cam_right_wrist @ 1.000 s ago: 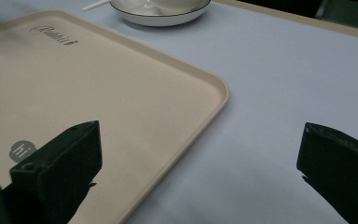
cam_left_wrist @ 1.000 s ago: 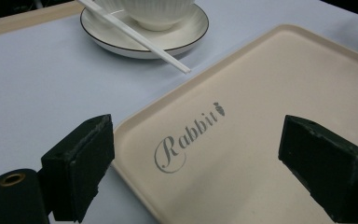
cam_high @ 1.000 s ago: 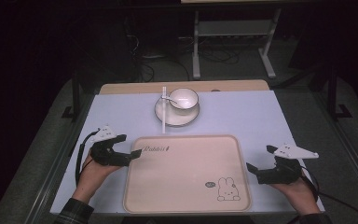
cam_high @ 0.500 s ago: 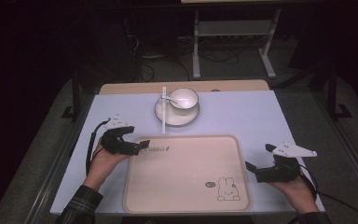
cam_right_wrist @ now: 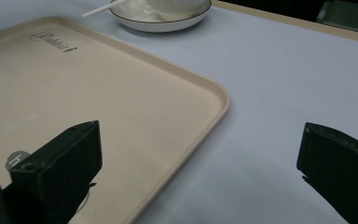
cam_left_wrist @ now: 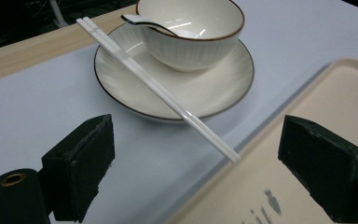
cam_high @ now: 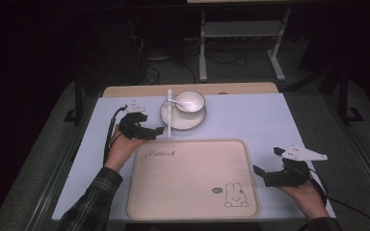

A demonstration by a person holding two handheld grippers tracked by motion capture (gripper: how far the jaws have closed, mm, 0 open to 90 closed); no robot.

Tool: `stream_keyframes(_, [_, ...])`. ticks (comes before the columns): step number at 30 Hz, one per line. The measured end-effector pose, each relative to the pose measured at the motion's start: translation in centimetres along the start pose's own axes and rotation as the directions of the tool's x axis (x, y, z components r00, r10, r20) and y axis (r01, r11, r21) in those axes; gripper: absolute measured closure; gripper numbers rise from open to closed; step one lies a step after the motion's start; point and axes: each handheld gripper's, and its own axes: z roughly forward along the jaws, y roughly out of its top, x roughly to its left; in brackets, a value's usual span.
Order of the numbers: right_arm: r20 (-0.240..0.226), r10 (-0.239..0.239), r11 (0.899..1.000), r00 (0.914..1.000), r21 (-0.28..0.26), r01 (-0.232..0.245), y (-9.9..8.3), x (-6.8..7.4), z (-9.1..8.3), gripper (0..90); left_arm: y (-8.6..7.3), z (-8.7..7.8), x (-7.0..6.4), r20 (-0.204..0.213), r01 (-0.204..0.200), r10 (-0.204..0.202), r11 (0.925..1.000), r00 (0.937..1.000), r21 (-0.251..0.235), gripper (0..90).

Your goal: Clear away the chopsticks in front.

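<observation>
My left gripper (cam_high: 158,131) has advanced, jaws wide, to the white chopsticks (cam_left_wrist: 158,88) resting across the saucer (cam_left_wrist: 214,88), apparently for pickup; right gripper (cam_high: 260,174) idles open beside the tray (cam_high: 192,211).

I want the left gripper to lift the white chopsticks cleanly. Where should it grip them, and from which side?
Probably the near end of the chopsticks, which overhangs the saucer off the table. The open left gripper already faces it; come from the tray side with one jaw on either side.
</observation>
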Motion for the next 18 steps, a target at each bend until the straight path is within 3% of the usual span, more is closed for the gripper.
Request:
stream_keyframes(3, [-0.004,0.003,1.0,1.0,-0.001,-0.003,0.0,0.0,0.0,0.0,0.5,0.8,0.3,-0.006,0.007,-0.007,1.0,1.0,0.003,12.9])
stream_keyframes(8, [-0.011,0.002,1.0,0.9999,-0.008,-0.002,0.0,-0.1,0.1,0.0,1.9,3.5,1.1,-0.003,0.035,-0.035,0.9991,0.9994,0.025,14.0])
stream_keyframes(13, [-0.017,0.009,1.0,0.9998,-0.019,-0.009,0.0,-0.1,0.0,0.0,2.9,5.8,1.7,-0.03,0.042,-0.04,0.9962,0.9988,0.076,18.6])
stream_keyframes(18, [-0.022,0.016,1.0,0.9996,-0.024,-0.016,0.0,-0.2,-0.1,0.0,3.3,7.9,2.1,-0.057,0.051,-0.043,0.9879,0.9975,0.146,24.1])
